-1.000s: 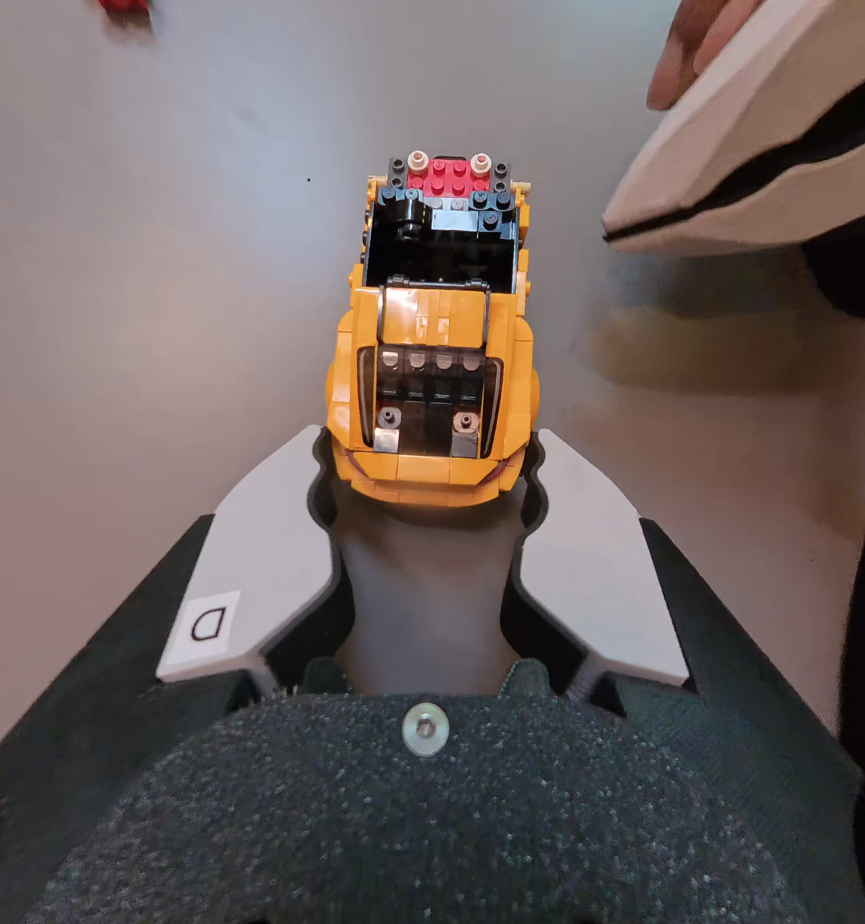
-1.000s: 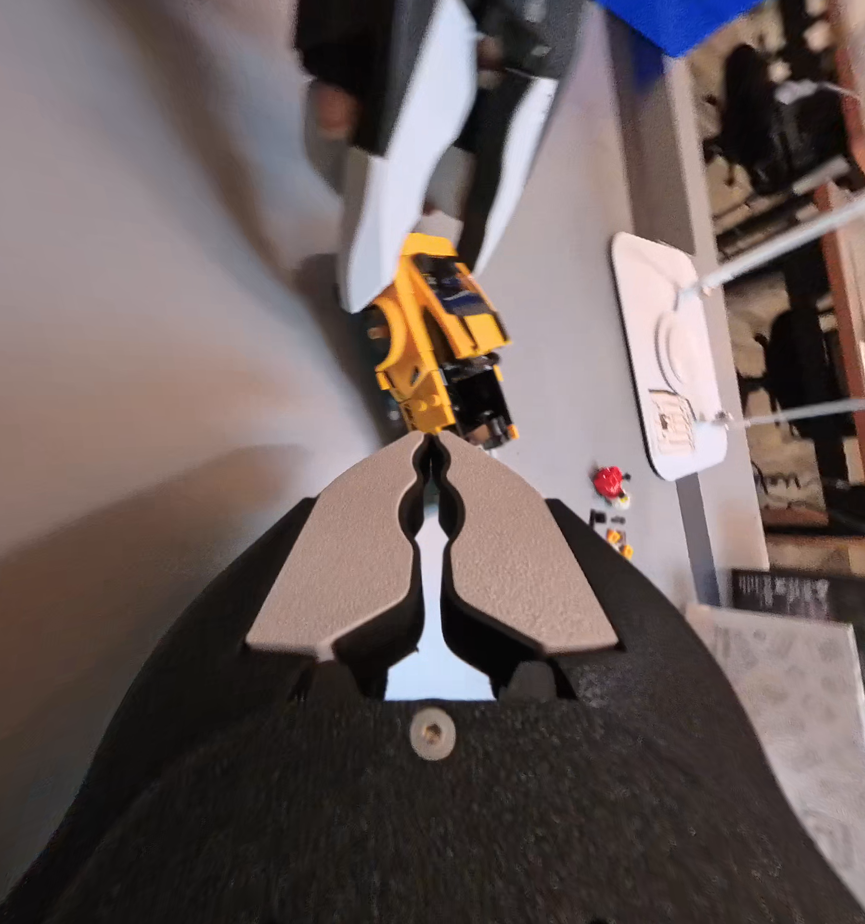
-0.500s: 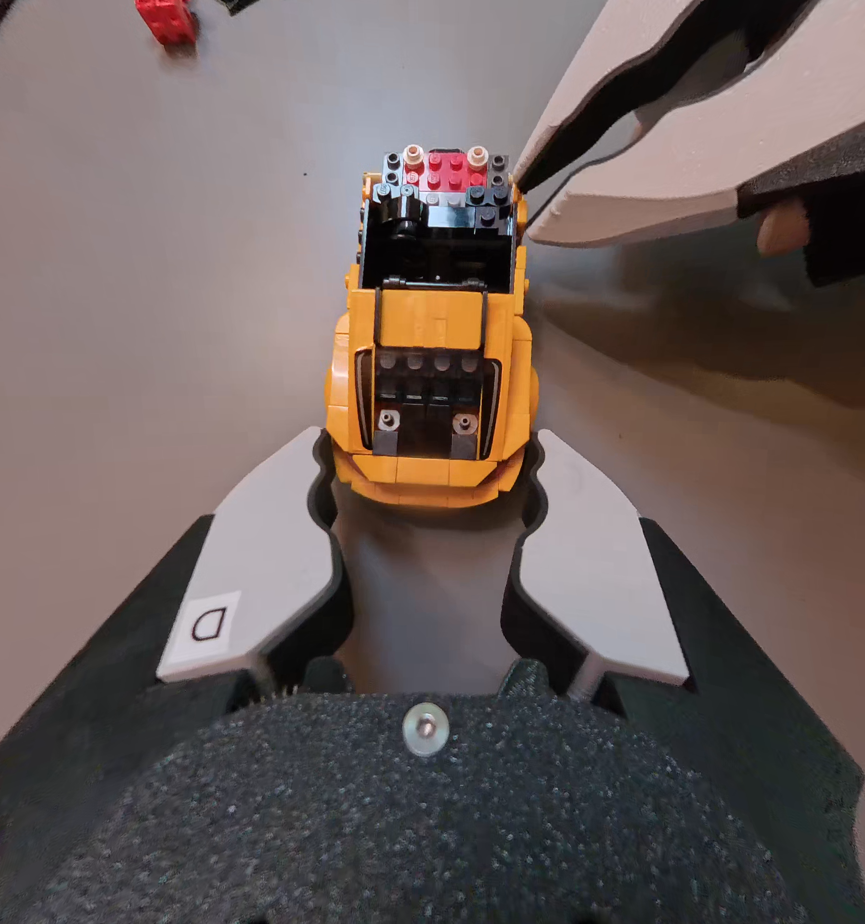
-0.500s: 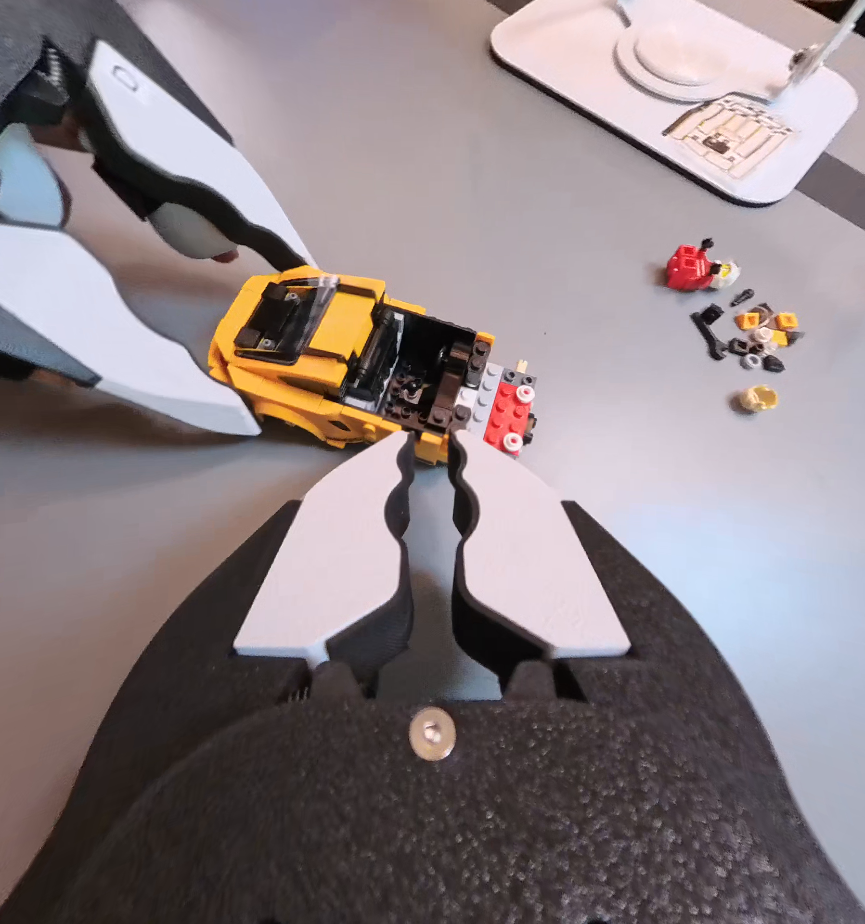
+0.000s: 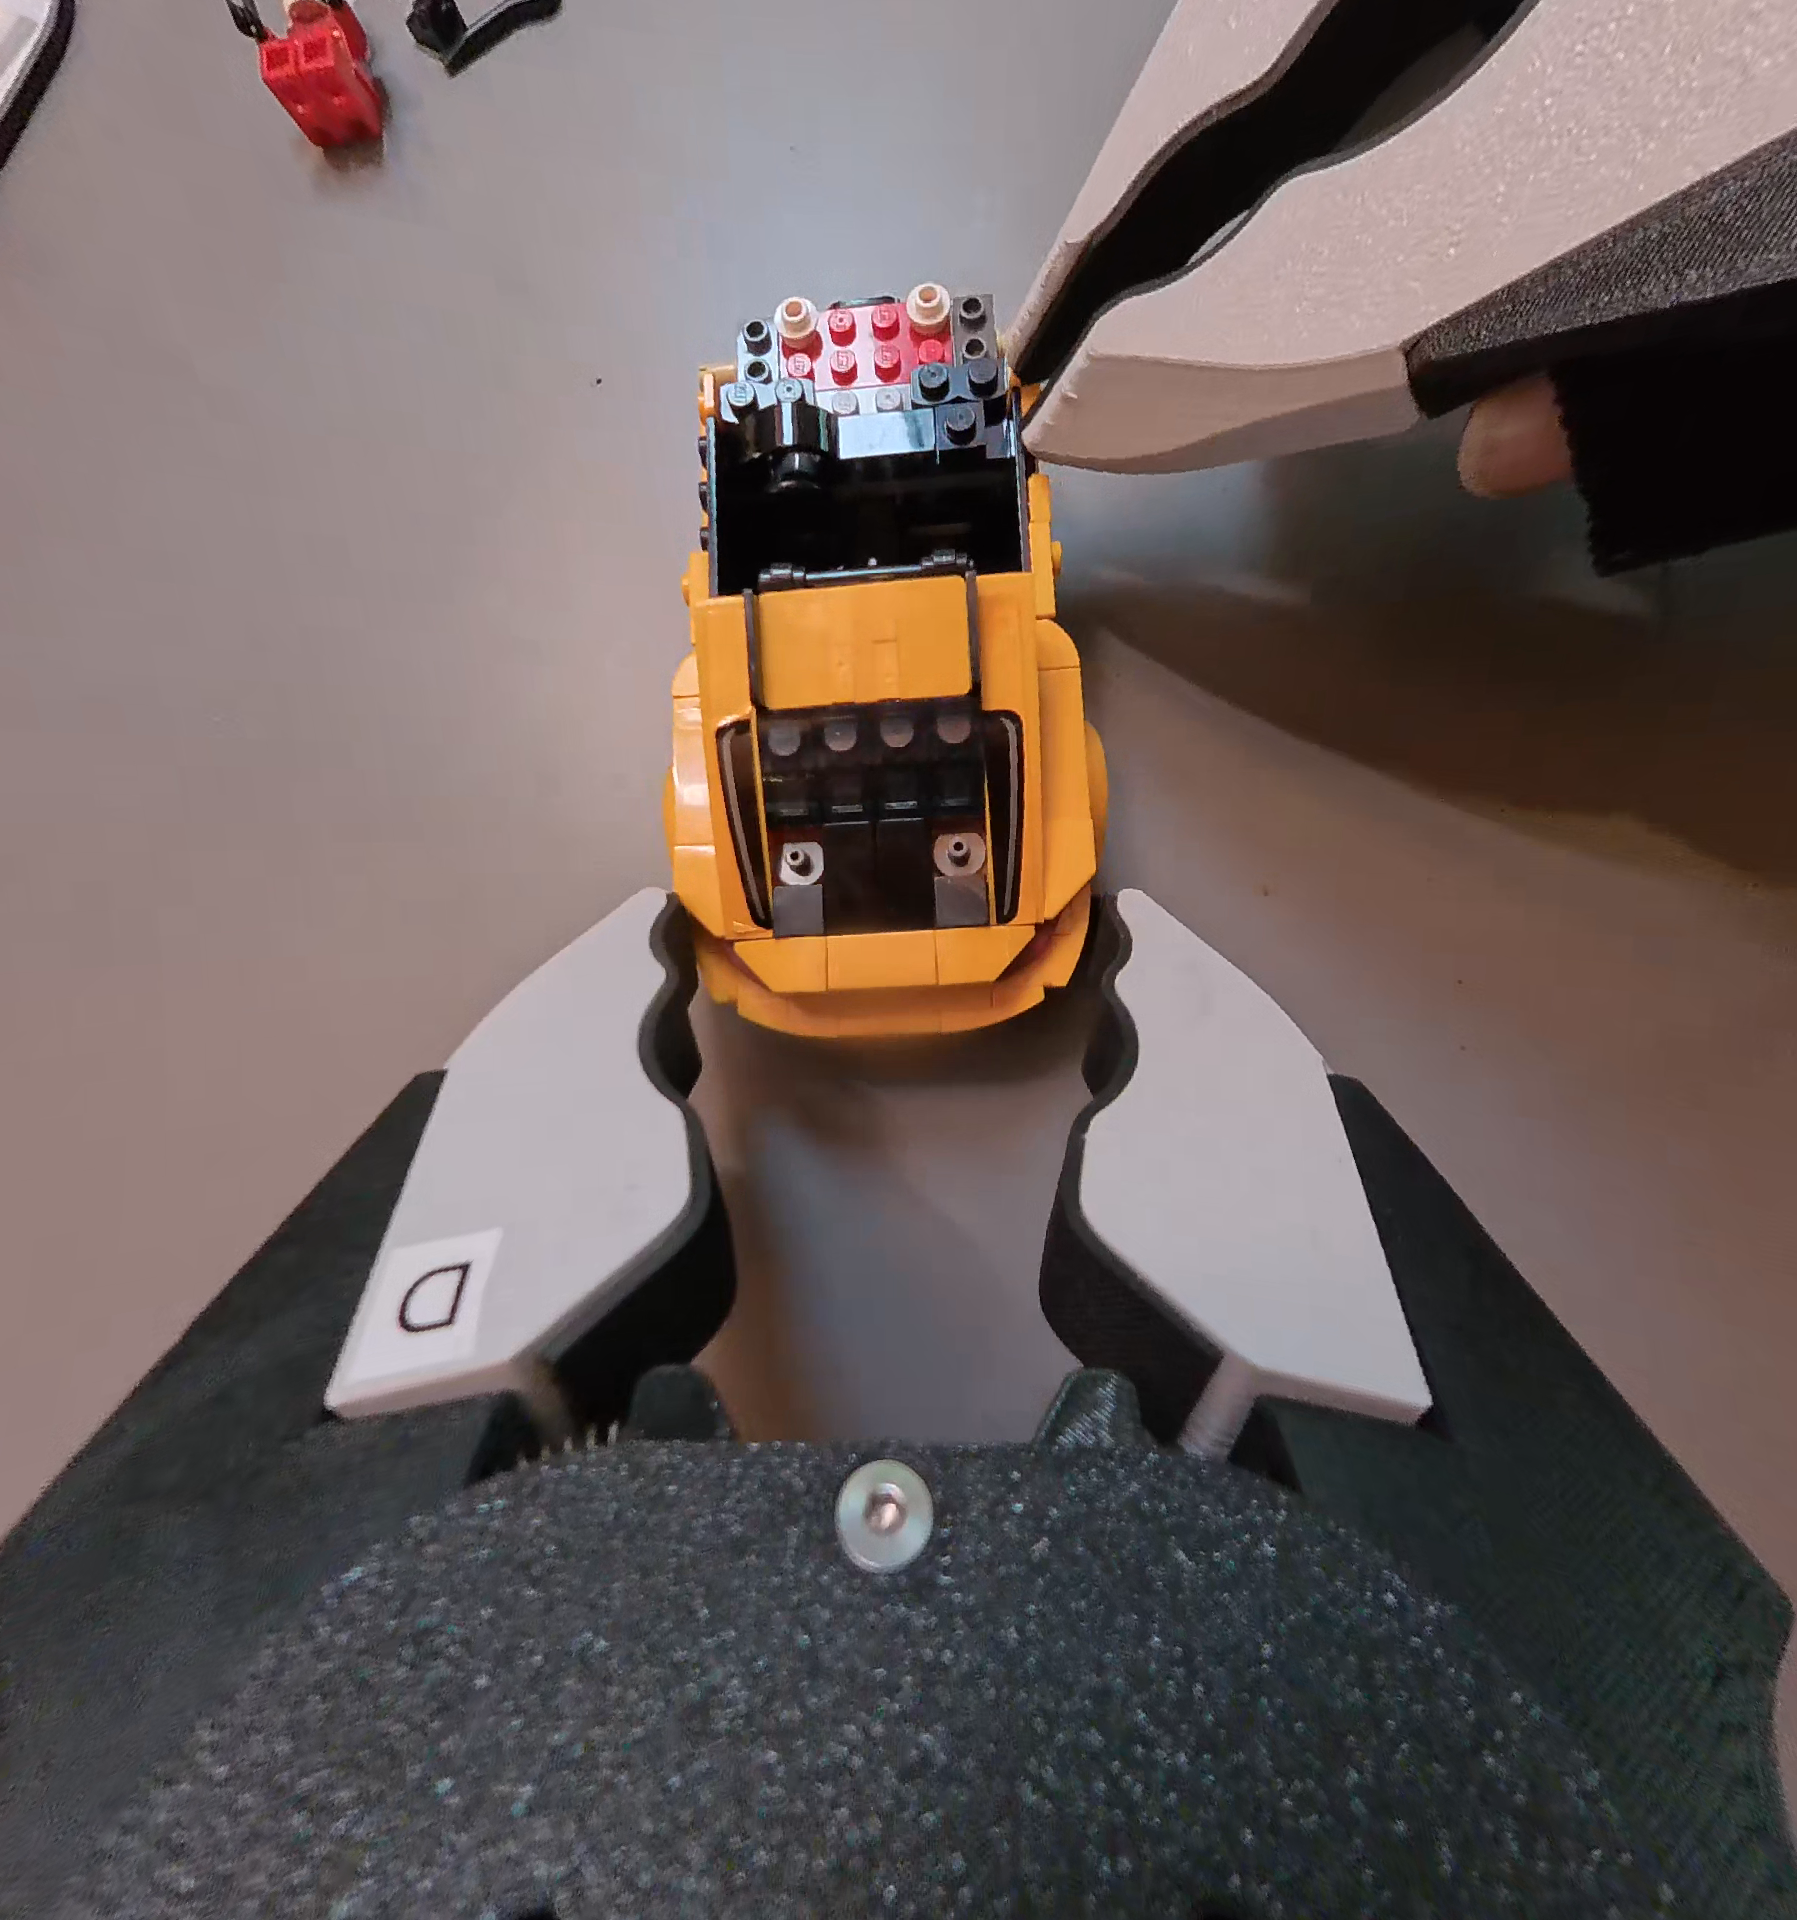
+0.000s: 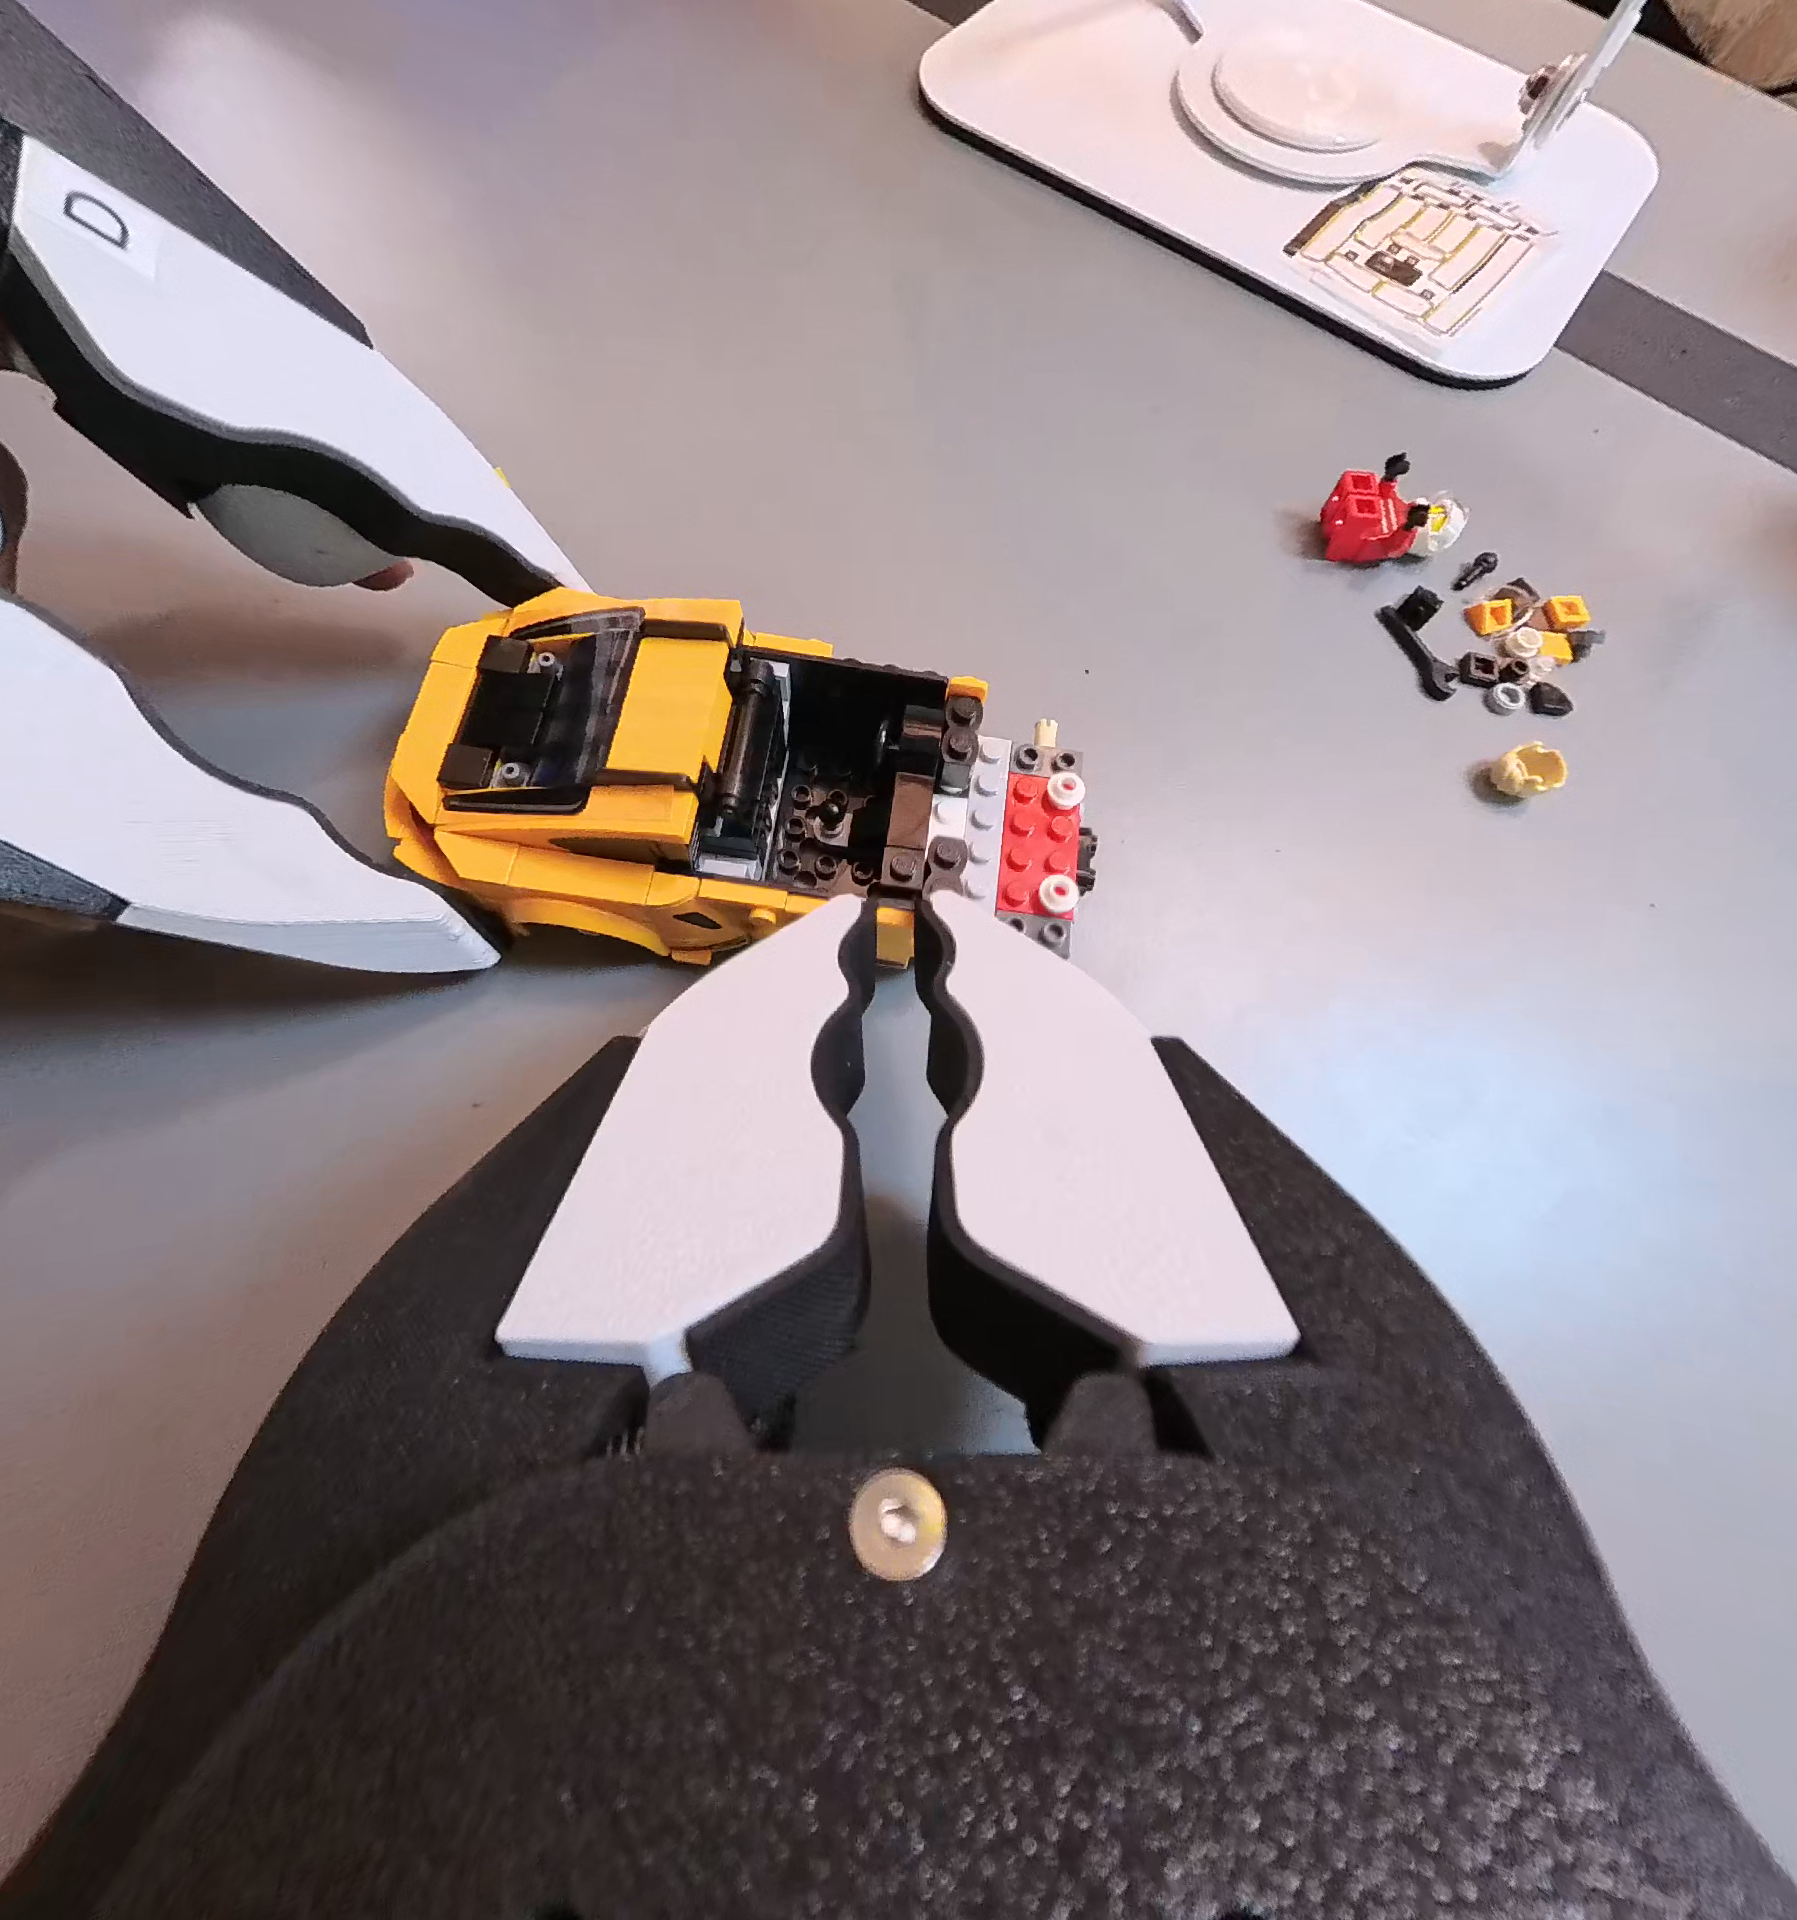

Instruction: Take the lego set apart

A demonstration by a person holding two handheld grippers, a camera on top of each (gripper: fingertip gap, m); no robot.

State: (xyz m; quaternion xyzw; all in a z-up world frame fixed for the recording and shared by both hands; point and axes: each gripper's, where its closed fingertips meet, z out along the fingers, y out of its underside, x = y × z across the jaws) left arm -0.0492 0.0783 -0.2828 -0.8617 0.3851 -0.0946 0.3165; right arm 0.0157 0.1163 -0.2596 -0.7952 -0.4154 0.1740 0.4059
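Note:
A yellow lego car (image 5: 873, 665) with no roof lies on the grey table; its rear shows black, grey and red studded plates. My left gripper (image 5: 889, 920) is shut on the car's front end, one finger on each side. In the right wrist view the car (image 6: 603, 790) lies crosswise, with the left gripper (image 6: 520, 758) at its left end. My right gripper (image 6: 892, 914) is almost closed, and its tips pinch a thin yellow side piece (image 6: 894, 940) near the car's rear. It shows in the left wrist view (image 5: 1029, 384) at the car's right rear edge.
Loose parts lie to the right of the car: a red piece (image 6: 1367, 514), a pile of small black, orange and grey bits (image 6: 1517, 655) and a tan piece (image 6: 1522, 771). A white stand base (image 6: 1289, 156) sits at the back. A person's fingertip (image 5: 1507, 447) shows behind the right gripper. The gap from one gripper's tips to the other's is roughly 8 cm.
The right gripper has come down to the car's rear side and its jaws have narrowed onto the yellow side piece. The left gripper keeps its hold on the car.

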